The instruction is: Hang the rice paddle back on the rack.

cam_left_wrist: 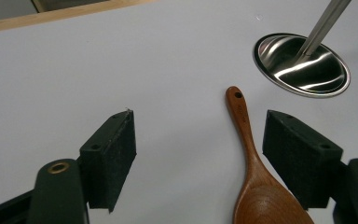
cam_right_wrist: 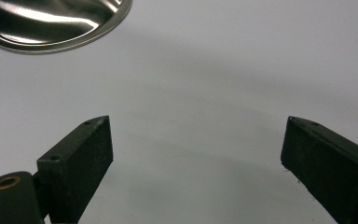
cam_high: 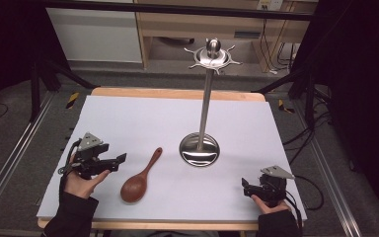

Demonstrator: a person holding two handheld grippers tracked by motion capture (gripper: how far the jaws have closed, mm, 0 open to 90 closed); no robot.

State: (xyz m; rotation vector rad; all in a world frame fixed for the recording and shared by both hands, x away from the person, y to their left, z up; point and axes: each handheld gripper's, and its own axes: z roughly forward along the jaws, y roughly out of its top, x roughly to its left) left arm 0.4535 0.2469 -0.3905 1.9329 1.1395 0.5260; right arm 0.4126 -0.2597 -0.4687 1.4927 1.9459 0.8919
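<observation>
Jaws of the left hand-held gripper (cam_left_wrist: 200, 158) stand released just above the brown wooden spoon (cam_left_wrist: 254, 172), which lies flat on the white bench (cam_high: 128, 118) near the round base of the steel utensil stand (cam_high: 200, 149). Right hand-held gripper (cam_right_wrist: 196, 158) rests near the bench's front corner, spread wide with nothing between its pads.

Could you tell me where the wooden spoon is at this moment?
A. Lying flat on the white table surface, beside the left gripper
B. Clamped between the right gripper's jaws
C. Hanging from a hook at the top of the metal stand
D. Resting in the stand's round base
A: the wooden spoon lies flat on the white table surface, just beside the open left gripper, with no pad pressing on it.
</observation>
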